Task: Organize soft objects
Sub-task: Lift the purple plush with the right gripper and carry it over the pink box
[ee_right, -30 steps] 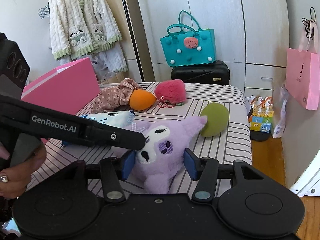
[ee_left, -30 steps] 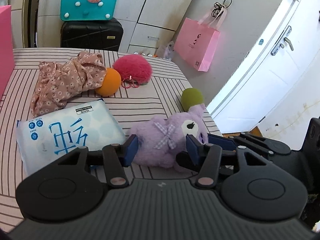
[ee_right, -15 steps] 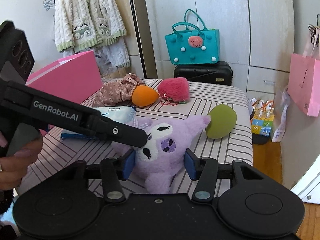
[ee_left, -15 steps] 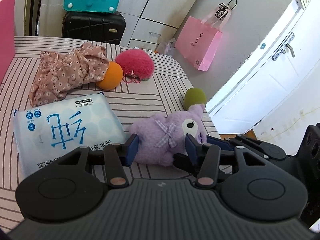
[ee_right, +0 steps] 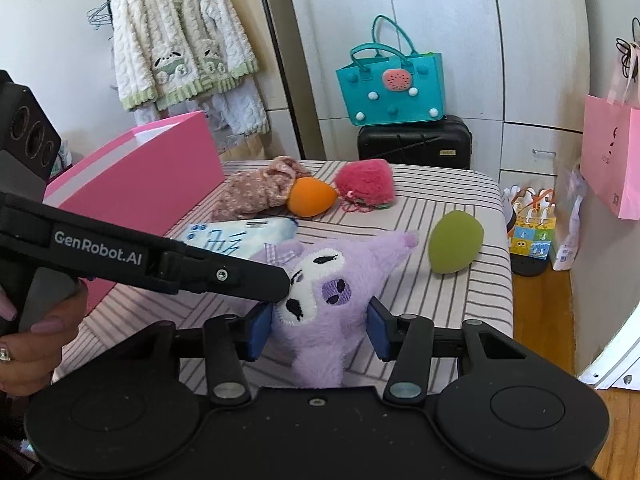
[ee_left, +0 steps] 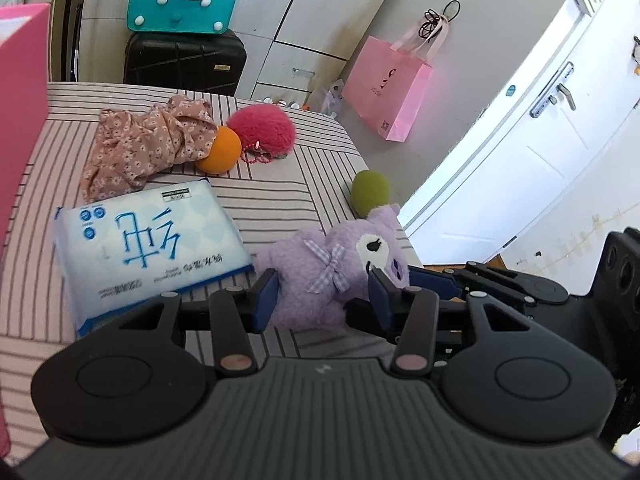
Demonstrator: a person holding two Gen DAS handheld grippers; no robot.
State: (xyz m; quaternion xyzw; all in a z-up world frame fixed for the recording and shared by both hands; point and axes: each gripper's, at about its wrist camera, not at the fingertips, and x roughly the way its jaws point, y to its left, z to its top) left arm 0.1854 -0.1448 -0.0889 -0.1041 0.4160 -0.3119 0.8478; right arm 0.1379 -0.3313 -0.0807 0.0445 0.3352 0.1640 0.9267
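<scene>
A purple plush toy [ee_left: 320, 276] with a white face and a checked bow lies near the right front edge of the striped table [ee_left: 272, 196]. My left gripper [ee_left: 323, 296] straddles its body, and both blue pads press into the fur. In the right wrist view my right gripper [ee_right: 318, 332] is shut on the plush toy [ee_right: 340, 280] at the head, a pad against each side. The left gripper's black finger [ee_right: 224, 274] comes in from the left and touches the toy's face. A person's hand [ee_right: 28, 344] holds that gripper.
Behind the plush lie a blue-white tissue pack [ee_left: 152, 248], a floral cloth [ee_left: 148, 144], an orange sponge ball [ee_left: 220, 154], a fluffy pink pouch [ee_left: 262, 130] and a green sponge [ee_left: 370, 192] at the table's right edge. A pink box [ee_right: 140, 176] stands along the left side.
The left gripper has lifted and shifted a little, so the table has slid in its view. Both pairs of jaws have narrowed slightly around the plush toy, which stays between them.
</scene>
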